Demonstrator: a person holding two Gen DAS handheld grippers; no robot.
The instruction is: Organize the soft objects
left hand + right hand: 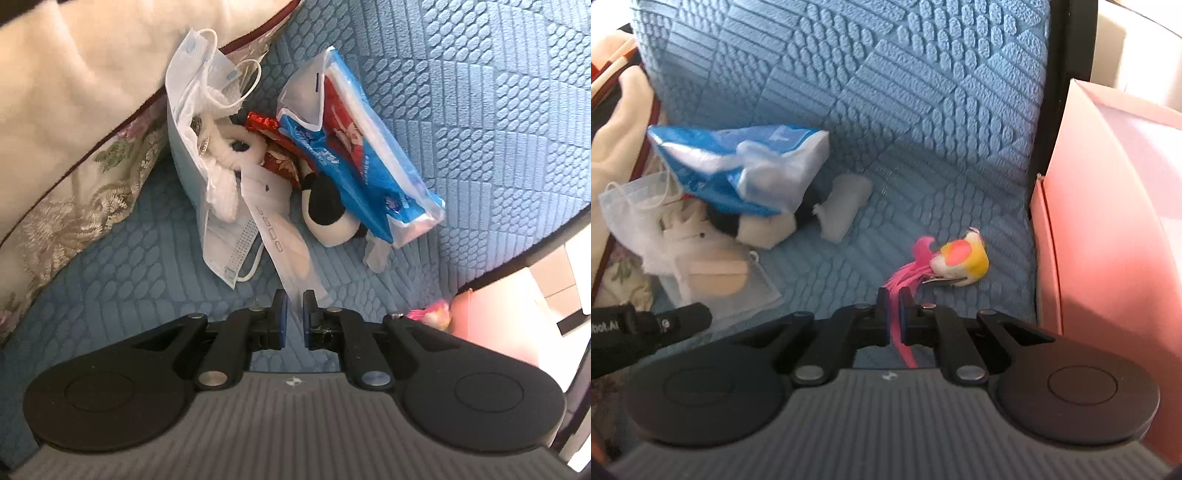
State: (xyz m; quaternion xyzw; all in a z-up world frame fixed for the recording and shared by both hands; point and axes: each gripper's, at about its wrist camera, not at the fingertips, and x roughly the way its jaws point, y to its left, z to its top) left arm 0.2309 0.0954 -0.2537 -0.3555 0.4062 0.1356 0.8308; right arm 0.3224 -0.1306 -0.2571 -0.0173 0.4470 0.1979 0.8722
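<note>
Two handheld grippers work over a blue quilted cushion [461, 129]. The left gripper [294, 301] is pinched almost closed on the tail of a white packaged mask [271, 221], which trails forward into the heap beyond its fingers. The right gripper [894, 300] is nipped tight on the pink ribbon [903, 280] of a small yellow toy [964, 260] lying just ahead (probably bound for the pink box [1108, 240] beside it).

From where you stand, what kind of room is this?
Probably a living room or bedroom at home: a blue quilted textured seat cover, a cream floral embroidered cushion, and loose household bits such as a pale blue disposable face mask.
</note>
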